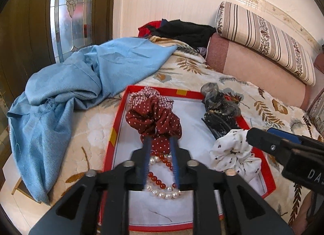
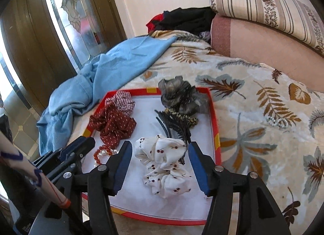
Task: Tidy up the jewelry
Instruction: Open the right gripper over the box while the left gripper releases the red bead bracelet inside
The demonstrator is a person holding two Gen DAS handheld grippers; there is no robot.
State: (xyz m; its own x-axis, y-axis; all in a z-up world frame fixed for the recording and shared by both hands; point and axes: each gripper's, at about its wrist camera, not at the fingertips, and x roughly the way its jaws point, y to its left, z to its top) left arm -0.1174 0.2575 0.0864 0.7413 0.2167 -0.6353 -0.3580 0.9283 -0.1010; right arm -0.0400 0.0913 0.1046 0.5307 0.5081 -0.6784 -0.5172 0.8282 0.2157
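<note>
A red-rimmed tray (image 1: 118,125) with a white floor lies on the bed. My left gripper (image 1: 160,143) is open, its fingers astride a pearl and red bead bracelet (image 1: 162,182) just below a dark red dotted scrunchie (image 1: 154,121). My right gripper (image 2: 160,149) is open, jaws wide around a white cherry-print scrunchie (image 2: 164,164), not touching it. The tray also holds a checked scrunchie (image 2: 123,99), a grey scrunchie (image 2: 180,95) and black hair combs (image 2: 176,125). A second pearl bracelet (image 2: 278,122) lies on the blanket right of the tray.
A blue cloth (image 1: 66,93) is bunched left of the tray on the leaf-print blanket (image 2: 253,97). Pink and striped bolsters (image 1: 263,52) and dark clothes (image 1: 182,30) lie at the back. A glass door (image 1: 68,12) stands on the left.
</note>
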